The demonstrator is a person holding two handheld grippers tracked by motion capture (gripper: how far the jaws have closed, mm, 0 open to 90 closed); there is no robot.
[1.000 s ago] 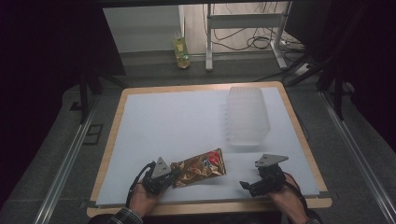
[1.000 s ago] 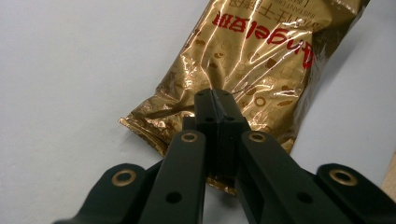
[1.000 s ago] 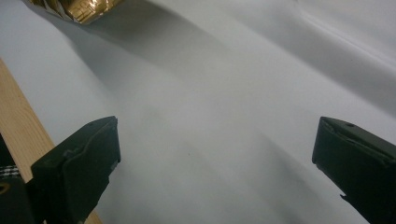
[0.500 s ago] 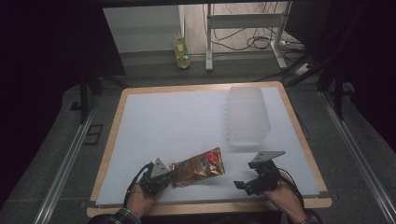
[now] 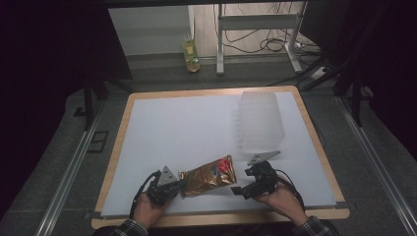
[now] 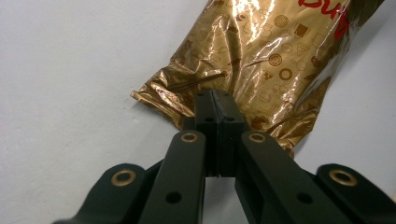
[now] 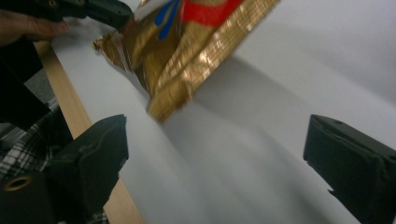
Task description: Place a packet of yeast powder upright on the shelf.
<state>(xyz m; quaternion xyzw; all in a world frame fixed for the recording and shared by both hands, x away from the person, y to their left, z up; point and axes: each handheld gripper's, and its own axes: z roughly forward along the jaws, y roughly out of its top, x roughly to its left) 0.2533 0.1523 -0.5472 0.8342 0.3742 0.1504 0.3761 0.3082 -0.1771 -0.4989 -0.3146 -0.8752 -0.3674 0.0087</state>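
Pinching the near-left crimped end of the gold snack bag (image 6: 261, 60) with the left gripper (image 5: 173, 186), jaws pressed together on the foil, likely steadying it on the white table (image 5: 187, 128). Approaching from the right with the right gripper (image 5: 237, 190), jaws spread, just been narrowing slightly, nothing between them; bag lying just left, untouched by them.
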